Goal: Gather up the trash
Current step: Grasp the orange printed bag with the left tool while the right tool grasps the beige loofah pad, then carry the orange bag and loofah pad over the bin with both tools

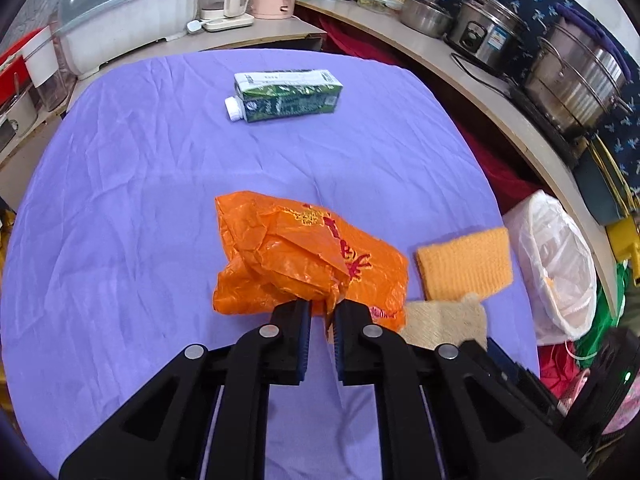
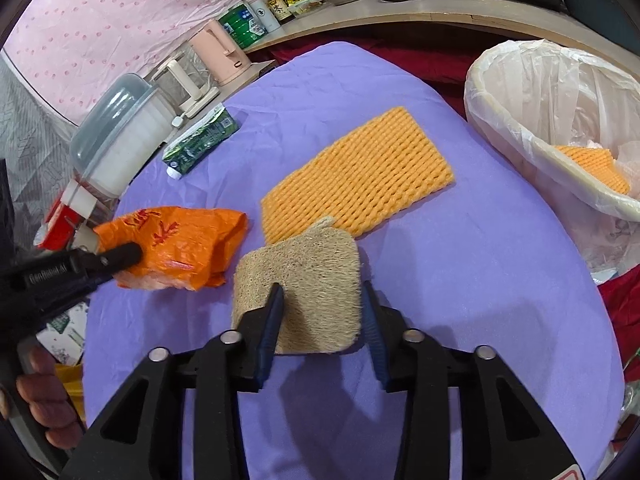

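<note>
On the purple-covered table point(image 2: 460, 280), at the left, an orange plastic bag point(image 1: 304, 256) is clamped at its near edge by the left gripper point(image 1: 322, 312), whose jaws are clenched on a fold of the film; a person's hand point(image 2: 44, 404) is seen on that gripper's handle in the right wrist view; farther back, a green carton point(image 1: 288, 96) is laid on its side. Just right of the bag, a beige loofah pad point(image 2: 304, 288) is flanked by the right gripper point(image 2: 322, 300); the left pad is pressed to it, while contact on the right cannot be told. Beyond it an orange foam net point(image 2: 356, 184) is spread flat; at the far right a lined bin point(image 2: 516, 144) is stood off the table, with another orange net inside.
</note>
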A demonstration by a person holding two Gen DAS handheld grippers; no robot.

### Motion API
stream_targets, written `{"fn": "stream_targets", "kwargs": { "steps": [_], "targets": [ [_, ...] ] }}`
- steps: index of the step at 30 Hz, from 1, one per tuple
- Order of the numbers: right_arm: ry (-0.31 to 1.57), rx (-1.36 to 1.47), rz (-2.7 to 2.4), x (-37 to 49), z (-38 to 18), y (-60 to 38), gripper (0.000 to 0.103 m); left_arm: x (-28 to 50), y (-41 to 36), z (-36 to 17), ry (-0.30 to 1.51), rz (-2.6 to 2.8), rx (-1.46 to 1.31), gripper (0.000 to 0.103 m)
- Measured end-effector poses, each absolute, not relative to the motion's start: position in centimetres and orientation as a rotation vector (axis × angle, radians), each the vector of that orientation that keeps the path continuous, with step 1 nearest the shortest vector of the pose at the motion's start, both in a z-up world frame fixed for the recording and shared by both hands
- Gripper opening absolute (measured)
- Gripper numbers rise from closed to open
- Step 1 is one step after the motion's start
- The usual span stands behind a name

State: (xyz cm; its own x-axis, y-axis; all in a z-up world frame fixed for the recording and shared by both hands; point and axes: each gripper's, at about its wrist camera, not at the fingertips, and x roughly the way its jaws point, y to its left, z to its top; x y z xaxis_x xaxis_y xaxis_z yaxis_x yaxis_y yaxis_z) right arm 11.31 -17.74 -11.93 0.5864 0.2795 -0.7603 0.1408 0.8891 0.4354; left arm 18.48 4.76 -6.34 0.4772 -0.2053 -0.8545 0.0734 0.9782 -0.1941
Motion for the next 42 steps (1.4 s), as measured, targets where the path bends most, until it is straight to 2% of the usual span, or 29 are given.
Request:
{"fn": "stream_targets", "kwargs": {
  "steps": [3,5,10,15,22,32,42],
  "targets": [
    [0.949,0.503,0.100,10.7,-11.4,-17.6,0.033,17.1,4.0,-6.6,1.073,-0.198,-0.125,0.008],
    [0.943,0.498,0.107,10.2,-11.0,-17.3,0.032,16.4,3.5,-6.8,1.078,-0.214,-0.116,0.003],
    [0.916,0.498,0.154,9.1,-9.5,-16.4,0.030,14.9,2.8,-6.8,1.076,-0.225,-0.099,0.003],
    [0.900,0.519,0.213,8.5,-8.5,-15.6,0.015,14.0,3.1,-6.5,1.064,-0.220,-0.109,0.002],
    [0.843,0.501,0.269,7.8,-6.1,-14.7,0.006,13.1,4.1,-4.4,1.019,-0.210,-0.130,0.002],
    [0.708,0.489,0.235,6.3,-1.3,-16.9,0.006,12.3,4.4,-0.7,0.945,-0.224,-0.139,0.002],
    [0.577,0.518,0.125,5.0,2.4,-23.0,0.006,12.2,0.4,2.9,0.877,-0.301,-0.104,0.002]
  ]
}}
